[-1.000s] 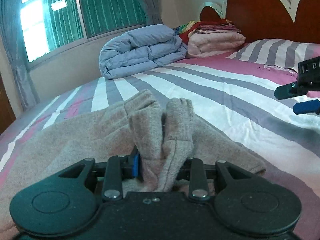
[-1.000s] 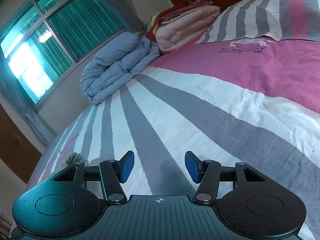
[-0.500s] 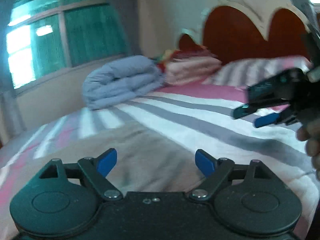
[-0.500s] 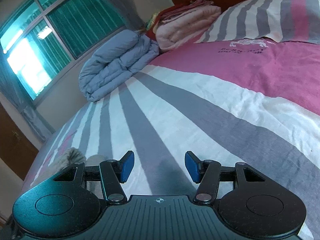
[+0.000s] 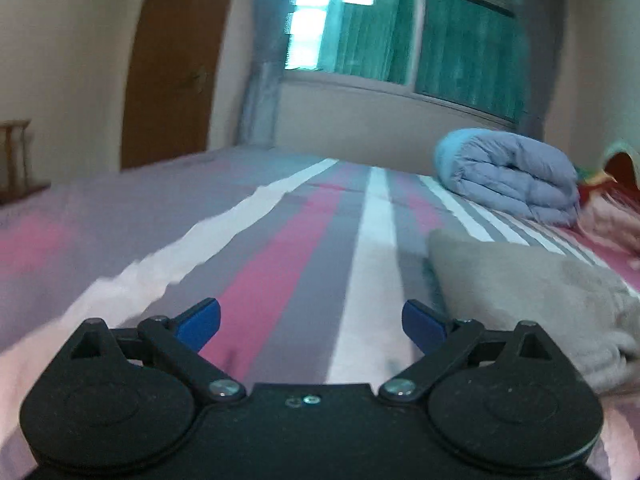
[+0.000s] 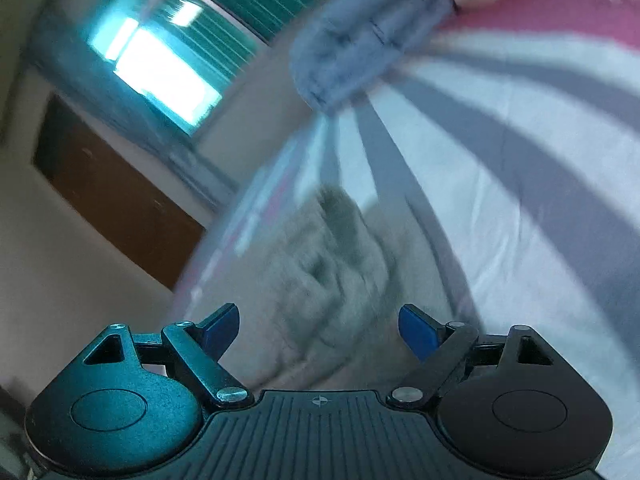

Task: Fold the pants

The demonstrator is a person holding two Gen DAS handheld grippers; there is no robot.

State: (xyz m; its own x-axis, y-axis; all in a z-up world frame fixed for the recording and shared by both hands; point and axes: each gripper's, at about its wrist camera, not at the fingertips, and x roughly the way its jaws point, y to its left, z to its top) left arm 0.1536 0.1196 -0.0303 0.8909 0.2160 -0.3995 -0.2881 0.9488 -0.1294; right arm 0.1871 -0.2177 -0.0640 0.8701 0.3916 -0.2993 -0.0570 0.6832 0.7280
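The beige fleece pants [image 5: 536,292] lie folded on the striped bed, to the right of my left gripper [image 5: 312,322]. That gripper's jaws are opening wide over bare bedsheet, with nothing between the blue pads. In the blurred right wrist view the same pants [image 6: 332,272] show as a rumpled heap straight ahead of my right gripper [image 6: 320,330]. Its jaws are opening too and hold nothing; the cloth lies beyond the fingertips.
A folded blue-grey duvet [image 5: 512,176] sits by the window wall, with pink bedding [image 5: 612,216] beside it. The striped bedsheet [image 5: 280,248] stretches ahead. A brown door [image 5: 176,60] and a window [image 5: 400,28] are behind the bed.
My left gripper let go of the bunched pants, opened wide and swung left, so the pants now lie to its right. My right gripper opened wider and turned left toward the pants.
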